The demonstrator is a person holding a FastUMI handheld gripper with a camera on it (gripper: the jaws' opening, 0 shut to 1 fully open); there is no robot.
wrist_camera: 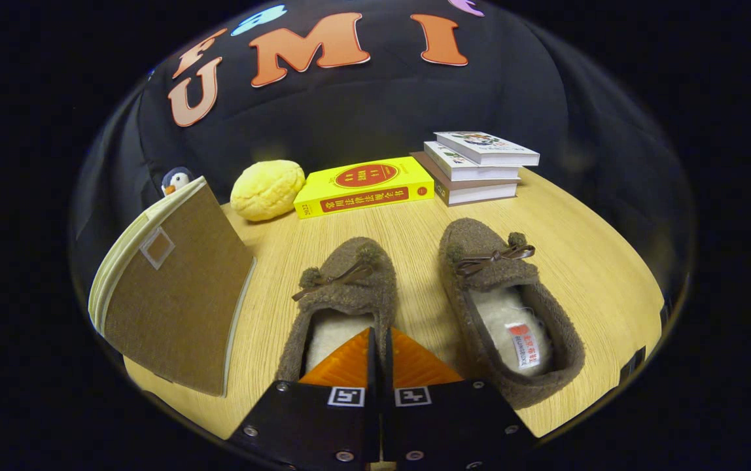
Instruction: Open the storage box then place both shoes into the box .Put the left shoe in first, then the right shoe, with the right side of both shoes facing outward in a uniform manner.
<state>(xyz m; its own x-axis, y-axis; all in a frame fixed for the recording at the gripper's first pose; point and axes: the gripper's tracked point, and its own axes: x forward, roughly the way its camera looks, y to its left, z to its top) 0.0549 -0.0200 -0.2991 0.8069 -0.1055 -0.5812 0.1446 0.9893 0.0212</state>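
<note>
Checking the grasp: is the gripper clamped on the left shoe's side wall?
Yes: the gripper pinches the left shoe's side wall between its fingers.

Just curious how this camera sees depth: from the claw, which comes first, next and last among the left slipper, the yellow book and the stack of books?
1. Left slipper: its side wall sits between the shut claw fingers.
2. Yellow book: beyond the slipper's toe.
3. Stack of books: farthest, right of the yellow book.

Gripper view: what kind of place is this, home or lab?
Likely a staged booth: a round wooden table against black cloth, set with shoes, books and a storage box. The gripper looks shut.
</note>
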